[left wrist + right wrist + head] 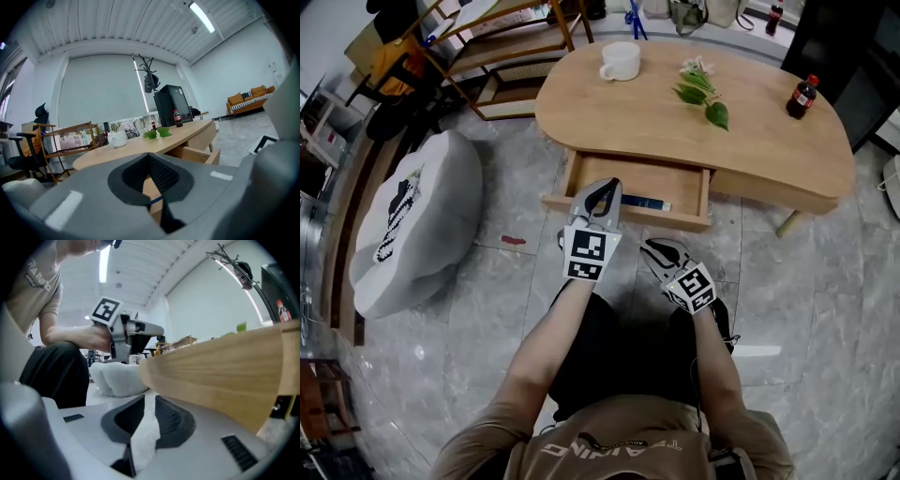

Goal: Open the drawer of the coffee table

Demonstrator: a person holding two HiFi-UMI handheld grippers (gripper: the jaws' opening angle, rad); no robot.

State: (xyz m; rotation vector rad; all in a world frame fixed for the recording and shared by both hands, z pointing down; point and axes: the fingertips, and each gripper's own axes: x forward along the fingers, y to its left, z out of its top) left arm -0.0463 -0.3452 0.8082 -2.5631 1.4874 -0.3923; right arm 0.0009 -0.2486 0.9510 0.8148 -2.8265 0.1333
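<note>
The light wooden coffee table (694,141) has its drawer (675,187) pulled out toward me, with a blue flat item (642,202) lying inside. My left gripper (607,185) hovers over the drawer's front edge. In the left gripper view its fingertips (149,157) meet, and I see nothing between them. My right gripper (649,246) is drawn back from the drawer, over the floor. In the right gripper view it (146,397) shows a narrow gap with only white floor behind. The drawer (199,154) also appears open at the right of the left gripper view.
A white cup (621,61), green leaves (703,94) and a cola bottle (802,96) stand on the tabletop. A grey pouf (412,220) sits on the floor at the left, with a wooden shelf (502,47) behind it. A red scrap (513,240) lies on the marble floor.
</note>
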